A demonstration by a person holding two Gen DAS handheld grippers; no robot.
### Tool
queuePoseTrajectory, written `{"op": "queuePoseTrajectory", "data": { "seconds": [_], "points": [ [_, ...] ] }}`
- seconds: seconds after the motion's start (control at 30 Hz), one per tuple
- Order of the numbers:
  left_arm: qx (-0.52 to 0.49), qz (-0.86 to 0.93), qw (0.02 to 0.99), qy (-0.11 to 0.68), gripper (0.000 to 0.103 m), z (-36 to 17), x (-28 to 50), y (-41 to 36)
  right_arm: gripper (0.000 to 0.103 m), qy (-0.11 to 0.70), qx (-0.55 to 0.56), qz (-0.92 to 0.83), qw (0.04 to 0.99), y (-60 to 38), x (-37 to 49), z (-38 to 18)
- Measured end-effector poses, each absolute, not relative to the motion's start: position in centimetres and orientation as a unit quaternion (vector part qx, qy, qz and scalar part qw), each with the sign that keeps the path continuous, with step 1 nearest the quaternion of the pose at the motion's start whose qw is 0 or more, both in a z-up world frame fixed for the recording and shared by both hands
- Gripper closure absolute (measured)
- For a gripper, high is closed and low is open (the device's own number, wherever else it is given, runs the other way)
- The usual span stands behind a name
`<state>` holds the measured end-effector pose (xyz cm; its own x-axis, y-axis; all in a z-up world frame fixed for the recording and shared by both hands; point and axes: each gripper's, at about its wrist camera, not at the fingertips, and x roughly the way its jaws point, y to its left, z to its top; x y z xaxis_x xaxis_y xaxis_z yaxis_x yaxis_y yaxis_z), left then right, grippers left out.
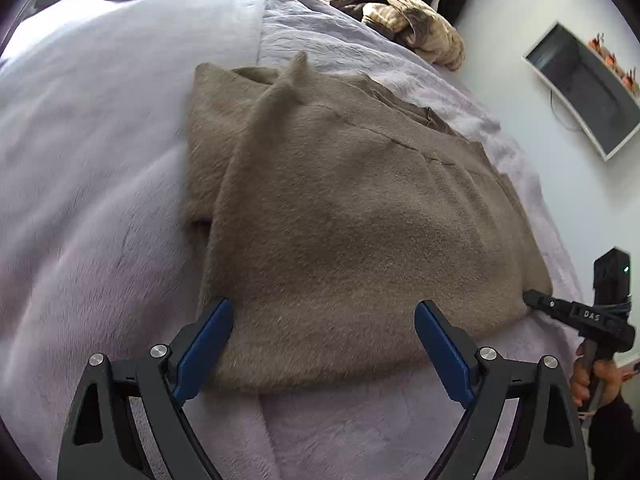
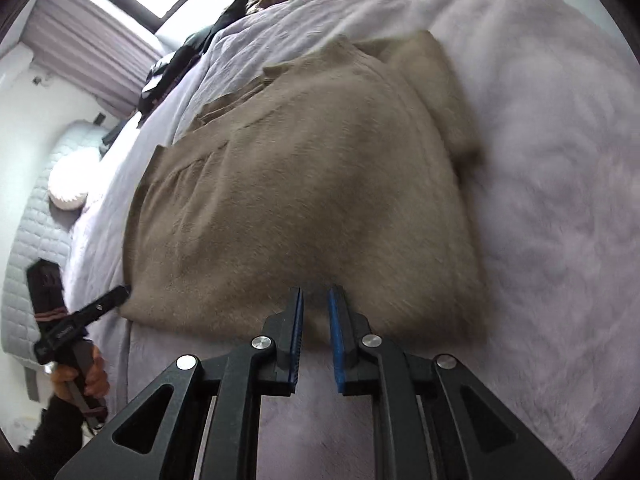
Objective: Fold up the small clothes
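Sweater (image 1: 340,220) hem between left gripper (image 1: 324,344) jaws

Black linkage arms, silver screws, blue fingers (image 1: 208,344), bare-skinned hand (image 2: 86,376)

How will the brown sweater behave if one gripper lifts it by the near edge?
Probably floppy: the sweater lies limp in soft folded layers on the blanket. Likely it unfolds and sags when raised. Its fuzzy knit should grip well in the right gripper, whose jaws stand narrowly apart at the hem.
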<state>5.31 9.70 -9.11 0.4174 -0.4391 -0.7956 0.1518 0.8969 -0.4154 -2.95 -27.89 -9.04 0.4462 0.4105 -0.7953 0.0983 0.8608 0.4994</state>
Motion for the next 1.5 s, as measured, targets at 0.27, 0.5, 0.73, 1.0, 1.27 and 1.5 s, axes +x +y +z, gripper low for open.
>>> {"op": "queuePoseTrajectory", "data": {
  "seconds": [0.27, 0.5, 0.73, 1.0, 1.27, 1.5],
  "points": [
    [-0.187, -0.141, 0.832, 0.502, 0.009, -7.9, 2.4, 12.1, 0.074, 0.485, 0.366, 0.063, 0.792, -32.4, -7.0, -9.2],
    [-0.339, -0.129, 0.782, 0.507, 0.009, -10.6, 2.3, 15.4, 0.047, 0.423, 0.507, 0.051, 0.75, -35.1, -7.5, -11.3],
    [-0.359, -0.101, 0.796, 0.478, 0.09, -10.4, 3.8, 15.5, 0.092, 0.411, 0.509, 0.046, 0.755, -35.0, -5.4, -11.0],
    [-0.255, -0.073, 0.827, 0.496, 0.09, -10.4, 3.0, 15.8, 0.092, 0.452, 0.389, 0.009, 0.802, -33.9, -4.4, -10.0],
    [-0.236, -0.08, 0.844, 0.475, 0.09, -7.8, 1.6, 16.1, 0.088, 0.437, 0.425, 0.002, 0.793, -35.0, -7.4, -9.5],
    [-0.175, -0.111, 0.873, 0.441, 0.09, -3.5, 5.3, 14.2, 0.088, 0.395, 0.354, 0.005, 0.848, -33.7, -7.5, -4.7]
  ]
}}
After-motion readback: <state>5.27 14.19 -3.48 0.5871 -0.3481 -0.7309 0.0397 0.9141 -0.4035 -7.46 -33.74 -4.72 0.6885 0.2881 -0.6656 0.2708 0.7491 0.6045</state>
